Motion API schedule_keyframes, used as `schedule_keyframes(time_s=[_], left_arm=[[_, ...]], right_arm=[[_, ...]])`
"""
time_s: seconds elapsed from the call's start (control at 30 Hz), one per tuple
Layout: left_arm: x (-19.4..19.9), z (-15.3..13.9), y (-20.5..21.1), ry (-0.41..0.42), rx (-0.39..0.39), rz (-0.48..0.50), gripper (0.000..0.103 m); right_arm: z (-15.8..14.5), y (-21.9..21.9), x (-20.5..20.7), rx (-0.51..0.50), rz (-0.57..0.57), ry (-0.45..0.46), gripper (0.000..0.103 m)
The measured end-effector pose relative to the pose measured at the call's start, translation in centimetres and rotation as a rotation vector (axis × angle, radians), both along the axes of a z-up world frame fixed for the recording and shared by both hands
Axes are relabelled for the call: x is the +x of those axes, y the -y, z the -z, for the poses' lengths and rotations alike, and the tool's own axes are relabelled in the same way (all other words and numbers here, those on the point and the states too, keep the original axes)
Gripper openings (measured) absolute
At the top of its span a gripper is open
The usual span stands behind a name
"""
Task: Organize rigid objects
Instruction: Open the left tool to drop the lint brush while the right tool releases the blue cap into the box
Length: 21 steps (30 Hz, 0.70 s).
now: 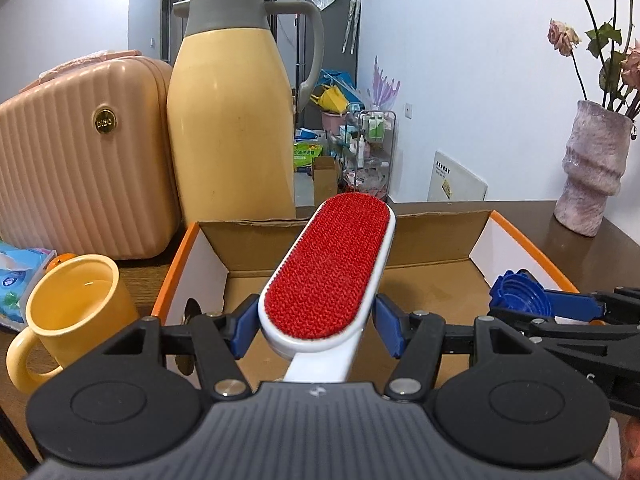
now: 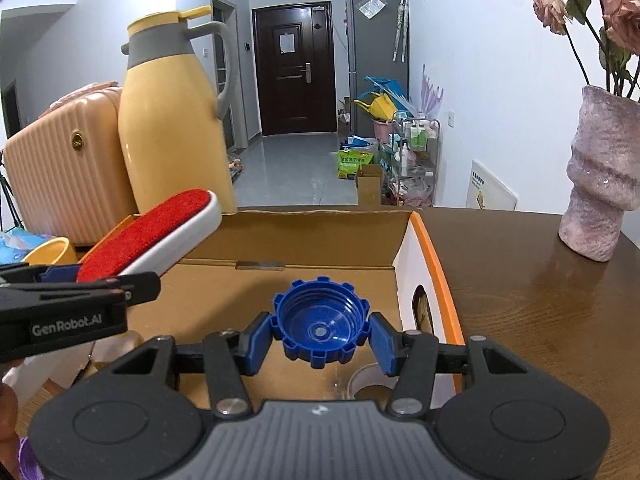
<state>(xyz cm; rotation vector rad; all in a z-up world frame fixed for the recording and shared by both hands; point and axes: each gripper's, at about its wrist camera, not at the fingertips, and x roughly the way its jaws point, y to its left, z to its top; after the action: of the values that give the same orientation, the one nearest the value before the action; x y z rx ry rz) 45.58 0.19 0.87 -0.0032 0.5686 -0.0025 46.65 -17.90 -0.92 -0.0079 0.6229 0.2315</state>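
Two grippers are hanging over the open box (image 2: 404, 232) on the desk (image 2: 540, 300). Left gripper (image 1: 316, 330) jaws are squeezing the lint brush (image 1: 328, 276), its long side pointing away. Right gripper (image 2: 320, 338) jaws are squeezing the blue cap (image 2: 320, 322), nearer the box's right wall.

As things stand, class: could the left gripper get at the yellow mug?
Probably not yet. The left gripper is shut on the lint brush, so its jaws are full, though the yellow mug stands unobstructed beside the cardboard box.

Red-faced white lint brush (image 1: 326, 268), blue cap (image 2: 320, 322), ribbed peach case (image 1: 80, 160), yellow mug (image 1: 72, 312)
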Motion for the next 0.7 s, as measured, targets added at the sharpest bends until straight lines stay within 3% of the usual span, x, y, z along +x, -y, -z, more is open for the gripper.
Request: schedule_keyframes(time_s=[0.17,0.23,0.27,0.3,0.33,0.4,0.5,0.7], left_arm=[[0.0,0.1,-0.1,-0.015,-0.002,0.010,0.064],[-0.3,-0.2,-0.2,0.000,0.001,0.003,0.074],[-0.5,-0.5,-0.4,0.015,0.003,-0.004,0.085],[-0.9,-0.9,-0.5,0.035,-0.002,-0.014,0.092],[-1.3,-1.2,-0.6,0.053,-0.005,-0.020,0.093],[-1.8,-1.8,-0.8,0.075,-0.005,-0.032,0.097],[-2.2,-2.2,-1.1,0.090,-0.022,-0.040,0.100],[-2.2,-2.2,-0.8,0.088,-0.009,-0.042,0.101]], right_arm=[[0.1,0.1,-0.1,-0.004,-0.002,0.007,0.052],[0.0,0.2,0.0,-0.005,0.002,0.005,0.053],[0.1,0.3,-0.1,-0.004,0.003,0.003,0.056],[0.0,0.4,-0.1,-0.004,0.009,0.002,0.065],[0.0,0.4,-0.1,-0.005,0.016,0.007,0.078],[-0.2,0.5,-0.2,-0.011,0.029,0.017,0.091],[-0.3,0.7,-0.2,-0.006,0.034,0.016,0.103],[-0.5,0.8,-0.5,-0.013,0.034,0.019,0.103]])
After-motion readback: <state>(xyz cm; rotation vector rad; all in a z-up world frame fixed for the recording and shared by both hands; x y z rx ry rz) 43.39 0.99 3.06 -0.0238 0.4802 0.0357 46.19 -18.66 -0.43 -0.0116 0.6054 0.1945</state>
